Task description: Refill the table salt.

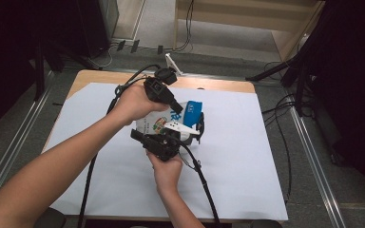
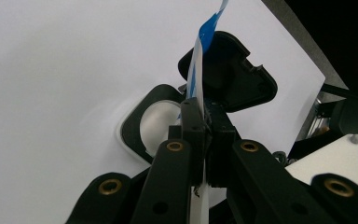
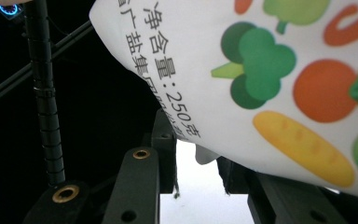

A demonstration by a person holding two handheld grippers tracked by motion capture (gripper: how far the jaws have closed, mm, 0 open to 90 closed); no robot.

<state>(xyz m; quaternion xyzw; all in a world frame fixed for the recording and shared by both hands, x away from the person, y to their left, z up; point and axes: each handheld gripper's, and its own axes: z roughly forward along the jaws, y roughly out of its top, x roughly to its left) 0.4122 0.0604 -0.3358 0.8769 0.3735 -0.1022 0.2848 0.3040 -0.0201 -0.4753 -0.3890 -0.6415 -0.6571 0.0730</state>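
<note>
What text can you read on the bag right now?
"净含量:250克" on the bag, in the right gripper view.
A second line of characters above it starts "广盐集"; the rest runs under the fold, unreadable.
High view: a blue character on the bag, too small to read.

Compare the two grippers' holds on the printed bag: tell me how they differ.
The left gripper is clamped fully shut on a thin blue-and-white edge of the bag, while the right gripper has its jaws set wider, at a bulging lower corner. In the high view the left gripper comes down from above; the right gripper sits on the near side. Both are black, hand-held and at the same bag.
</note>
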